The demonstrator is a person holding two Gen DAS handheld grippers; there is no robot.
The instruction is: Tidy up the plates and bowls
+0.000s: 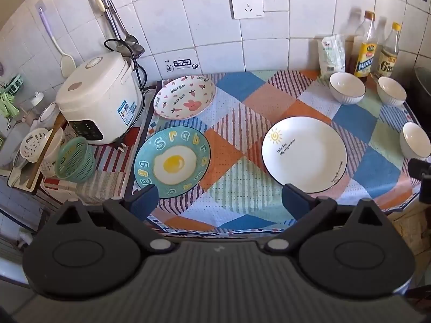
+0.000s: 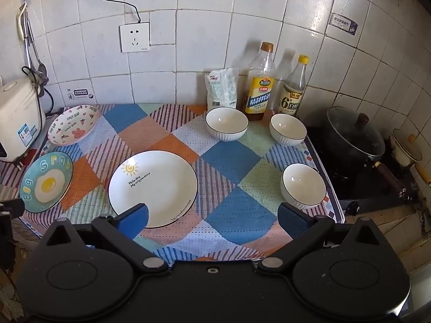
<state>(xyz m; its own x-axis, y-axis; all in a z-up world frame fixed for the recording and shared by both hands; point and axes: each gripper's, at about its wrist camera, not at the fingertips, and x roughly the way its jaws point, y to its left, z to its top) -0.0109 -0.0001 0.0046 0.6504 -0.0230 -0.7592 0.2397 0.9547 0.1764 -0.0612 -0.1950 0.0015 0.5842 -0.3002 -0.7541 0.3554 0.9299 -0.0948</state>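
Note:
On the patchwork cloth point(image 1: 237, 161) point(image 2: 231, 158) lie three plates: a white sun plate point(image 1: 304, 154) point(image 2: 153, 188), a teal fried-egg plate point(image 1: 172, 162) point(image 2: 47, 181) and a pink-patterned deep plate point(image 1: 184, 97) point(image 2: 72, 128). Three white bowls stand to the right: two at the back point(image 2: 226, 123) point(image 2: 288, 129) point(image 1: 347, 88) point(image 1: 391, 91), one nearer point(image 2: 303, 186) point(image 1: 416, 141). My left gripper point(image 1: 219, 203) hovers open over the cloth's front edge, between the egg plate and the sun plate. My right gripper point(image 2: 212, 218) hangs open between the sun plate and the near bowl. Both hold nothing.
A white rice cooker point(image 1: 99, 99) and a green basket point(image 1: 75, 160) stand at the left. Two bottles point(image 2: 260, 83) point(image 2: 293, 86) and a bag point(image 2: 221, 88) line the back wall. A lidded black pot point(image 2: 355, 137) sits on the stove at the right.

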